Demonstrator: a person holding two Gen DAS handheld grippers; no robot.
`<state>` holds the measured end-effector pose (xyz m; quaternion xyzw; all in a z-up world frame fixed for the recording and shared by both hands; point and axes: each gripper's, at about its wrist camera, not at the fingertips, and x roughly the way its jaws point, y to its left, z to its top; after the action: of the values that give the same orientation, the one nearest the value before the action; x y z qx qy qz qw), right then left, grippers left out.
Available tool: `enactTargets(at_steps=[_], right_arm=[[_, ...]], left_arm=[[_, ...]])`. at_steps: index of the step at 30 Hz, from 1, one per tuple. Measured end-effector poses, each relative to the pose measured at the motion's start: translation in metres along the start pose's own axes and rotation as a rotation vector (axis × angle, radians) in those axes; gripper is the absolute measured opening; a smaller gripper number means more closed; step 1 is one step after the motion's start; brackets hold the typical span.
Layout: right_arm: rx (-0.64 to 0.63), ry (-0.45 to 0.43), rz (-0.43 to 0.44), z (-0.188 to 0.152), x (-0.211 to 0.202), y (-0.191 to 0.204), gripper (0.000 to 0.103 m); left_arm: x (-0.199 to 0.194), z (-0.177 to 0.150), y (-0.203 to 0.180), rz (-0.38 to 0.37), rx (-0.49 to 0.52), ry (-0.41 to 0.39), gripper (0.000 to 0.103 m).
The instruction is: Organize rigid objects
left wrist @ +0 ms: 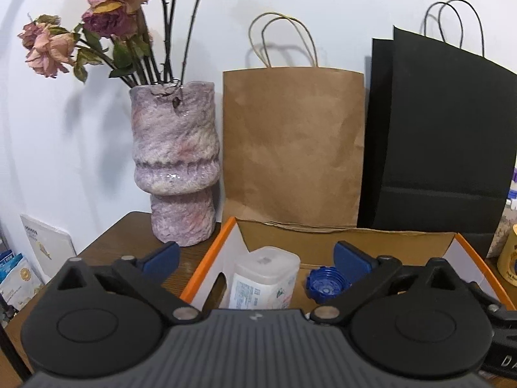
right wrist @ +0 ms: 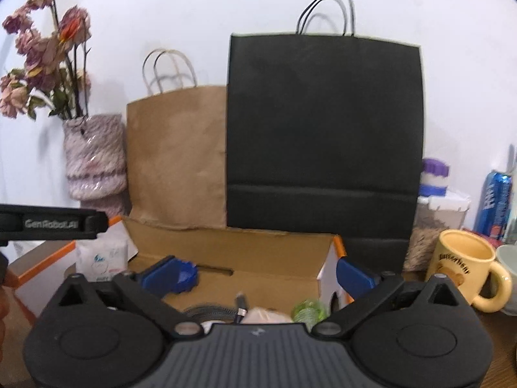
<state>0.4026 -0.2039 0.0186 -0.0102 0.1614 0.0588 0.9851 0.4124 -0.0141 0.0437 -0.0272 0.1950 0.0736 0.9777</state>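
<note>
An open cardboard box (left wrist: 206,258) with orange edges sits on the wooden table. In it stand a white plastic container (left wrist: 265,278) and a blue ribbed cap (left wrist: 324,286). My left gripper (left wrist: 257,257) is open and empty, just above the box. In the right wrist view my right gripper (right wrist: 258,273) is open and empty over the same box (right wrist: 245,252). A black cable (right wrist: 240,308), a pale object and a green object (right wrist: 308,310) lie low in the box. The left gripper's body (right wrist: 51,223) shows at the left edge.
A purple vase (left wrist: 176,168) of dried roses, a brown paper bag (left wrist: 290,148) and a black paper bag (left wrist: 439,135) stand behind the box against the wall. A yellow mug (right wrist: 465,268), a blue can (right wrist: 496,203) and a purple-lidded jar (right wrist: 434,177) stand right of it.
</note>
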Motion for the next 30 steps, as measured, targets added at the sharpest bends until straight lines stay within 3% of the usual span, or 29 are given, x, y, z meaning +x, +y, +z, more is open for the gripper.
enactTargets(at_steps=[14, 30], right_arm=[[0.004, -0.02, -0.001, 0.004, -0.019, -0.002, 0.103], [0.002, -0.042, 0.015, -0.006, -0.14, -0.004, 0.103]], left_arm=[[-0.022, 0.003, 0.002, -0.001, -0.01, -0.022, 0.103], [-0.129, -0.025, 0.025, -0.036, -0.005, -0.016, 0.103]])
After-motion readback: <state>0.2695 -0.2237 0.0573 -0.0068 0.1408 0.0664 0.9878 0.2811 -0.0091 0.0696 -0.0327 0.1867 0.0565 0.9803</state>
